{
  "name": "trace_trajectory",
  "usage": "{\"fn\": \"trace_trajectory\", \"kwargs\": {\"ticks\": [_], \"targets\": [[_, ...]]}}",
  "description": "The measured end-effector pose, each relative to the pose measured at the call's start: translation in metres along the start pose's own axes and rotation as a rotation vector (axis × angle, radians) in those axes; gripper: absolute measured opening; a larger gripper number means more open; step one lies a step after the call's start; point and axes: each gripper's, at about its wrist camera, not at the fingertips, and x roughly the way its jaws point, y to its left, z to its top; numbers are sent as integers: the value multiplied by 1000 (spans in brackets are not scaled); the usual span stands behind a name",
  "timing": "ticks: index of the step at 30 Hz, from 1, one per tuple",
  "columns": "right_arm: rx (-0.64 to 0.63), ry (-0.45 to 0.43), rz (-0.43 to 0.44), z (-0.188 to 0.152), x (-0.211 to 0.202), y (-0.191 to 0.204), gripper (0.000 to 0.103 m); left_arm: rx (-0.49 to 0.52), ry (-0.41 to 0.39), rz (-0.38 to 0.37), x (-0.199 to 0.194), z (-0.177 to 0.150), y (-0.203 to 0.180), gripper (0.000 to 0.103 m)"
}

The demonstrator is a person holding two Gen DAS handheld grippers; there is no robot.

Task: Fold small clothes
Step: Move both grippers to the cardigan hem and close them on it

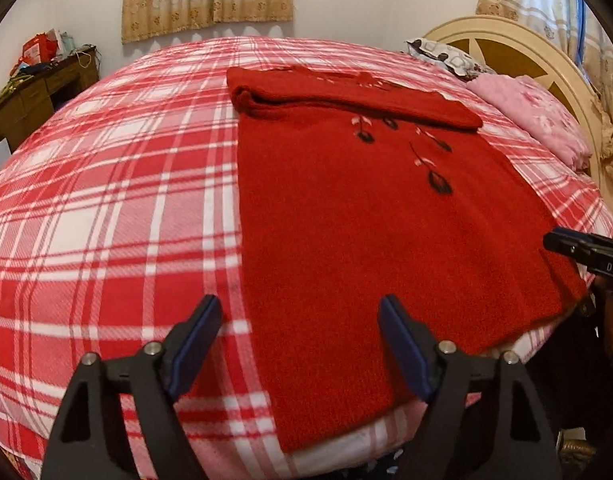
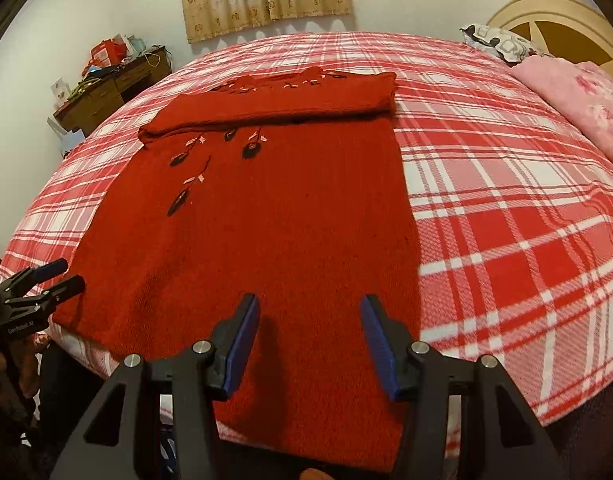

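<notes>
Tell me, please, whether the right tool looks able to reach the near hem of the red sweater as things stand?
Probably yes. The right tool hangs open just above the red sweater, its near hem lying uncovered at the bed edge; the left tool is off to the other side.

Left hand-held gripper (image 1: 300,310) and right hand-held gripper (image 2: 310,308) both gape, holding nothing.

The sweater (image 1: 346,220) lies on the bed (image 1: 106,220), pillows (image 1: 534,116) behind it.
</notes>
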Motion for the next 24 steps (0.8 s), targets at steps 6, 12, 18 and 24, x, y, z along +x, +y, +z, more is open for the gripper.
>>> {"fn": "trace_trajectory", "kwargs": {"ticks": [6, 12, 18, 24], "targets": [[18, 12, -23, -17, -11, -4, 54, -30, 24, -43, -5, -13, 2, 75], [13, 29, -64, -28, -15, -10, 54, -29, 31, -77, -8, -20, -2, 64], [26, 26, -83, -28, -19, -19, 54, -58, 27, -65, -13, -21, 5, 53], [50, 43, -48, -30, -15, -23, 54, -76, 42, -68, -12, -24, 8, 59]]}}
